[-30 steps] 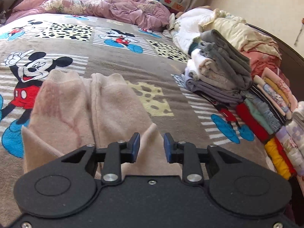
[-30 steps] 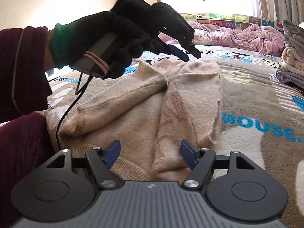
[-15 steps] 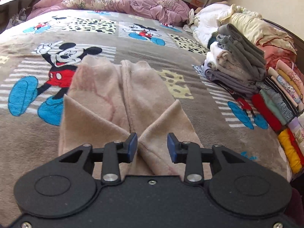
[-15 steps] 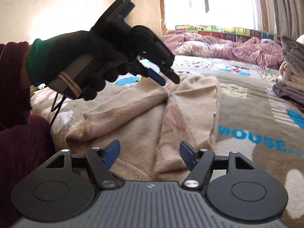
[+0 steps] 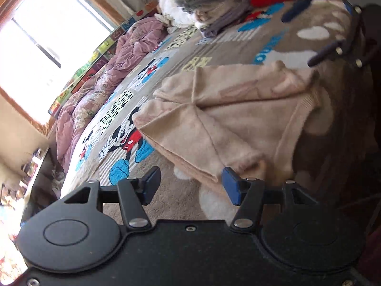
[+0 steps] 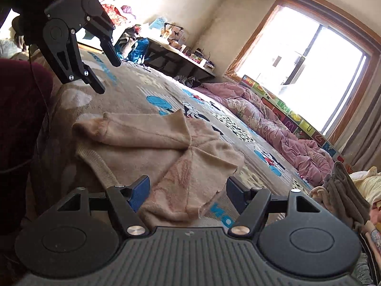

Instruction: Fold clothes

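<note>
the left gripper point(image 5: 190, 183) has its jaws spread wide and grips nothing; a corner of the beige sweater point(image 5: 228, 119) lies just ahead, between the blue pads point(image 5: 229, 186) without touching them as far as can be told. the right gripper point(image 6: 187, 189) is likewise released, jaws apart, with a folded sleeve end of the beige sweater point(image 6: 166, 162) lying between its fingers and held by neither.

the sweater rests flat on the mickey mouse blanket point(image 5: 133, 164), sleeves folded in so the seams meet near its middle, its ribbed hem point(image 6: 102, 166) toward the person's side. no bin or basket shows anywhere; everything lies straight on the bed.

beyond the sweater, in the right wrist view, the left gripper point(image 6: 104, 71) hangs above the blanket's near edge, fingers apart, clear of the cloth. in the left wrist view the right gripper point(image 5: 302, 33) shows blurred past the sweater's far side.

further past the sweater, a stack of folded clothes point(image 5: 214, 7) in grey, white and red sits on the blanket. a rumpled mauve quilt point(image 6: 273, 124) lies along the far side of the bed from the sweater, backed by a row of colourful letter panels point(image 6: 293, 116). behind that stands a bright wood-framed window point(image 6: 307, 54), with curtains point(image 6: 364, 131) at its side. a cluttered desk point(image 6: 181, 52) stands against the pale wall, beyond the sweater on the window side.
</note>
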Action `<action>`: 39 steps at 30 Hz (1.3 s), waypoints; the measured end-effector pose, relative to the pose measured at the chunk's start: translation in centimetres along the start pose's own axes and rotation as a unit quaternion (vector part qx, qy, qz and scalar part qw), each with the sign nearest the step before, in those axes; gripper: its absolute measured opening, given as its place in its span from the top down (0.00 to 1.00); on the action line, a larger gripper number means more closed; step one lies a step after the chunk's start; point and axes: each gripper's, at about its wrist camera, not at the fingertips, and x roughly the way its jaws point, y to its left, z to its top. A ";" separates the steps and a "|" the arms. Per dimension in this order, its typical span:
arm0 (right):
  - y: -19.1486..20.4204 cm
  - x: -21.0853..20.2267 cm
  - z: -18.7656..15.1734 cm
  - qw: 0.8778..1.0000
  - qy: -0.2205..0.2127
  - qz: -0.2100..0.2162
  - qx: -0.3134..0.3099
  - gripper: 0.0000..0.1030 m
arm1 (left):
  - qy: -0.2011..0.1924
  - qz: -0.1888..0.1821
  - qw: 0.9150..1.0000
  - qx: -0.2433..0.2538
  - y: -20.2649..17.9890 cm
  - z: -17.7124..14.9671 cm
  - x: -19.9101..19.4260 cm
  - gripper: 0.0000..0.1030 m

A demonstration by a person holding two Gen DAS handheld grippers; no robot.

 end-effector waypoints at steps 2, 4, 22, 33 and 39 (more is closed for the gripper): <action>0.8 0.4 -0.7 0.999 0.027 0.011 -0.046 0.31 | 0.004 0.002 0.998 0.056 -2.1 -0.6 0.3 0.42; 1.6 1.0 -1.5 0.995 0.053 0.026 -0.079 0.31 | 0.008 0.005 0.994 0.105 -4.0 -1.0 0.7 0.42; 3.5 4.0 -3.7 0.986 0.047 0.019 -0.162 0.30 | -0.014 0.059 0.951 0.304 -8.6 -5.1 2.6 0.32; 2.3 4.1 -3.8 0.989 0.000 0.003 -0.150 0.35 | -0.089 0.079 0.955 0.271 -7.5 -5.8 3.8 0.30; 1.1 3.3 -3.6 0.985 -0.037 0.009 -0.168 0.40 | -0.139 0.079 0.957 0.240 -6.0 -5.3 3.1 0.34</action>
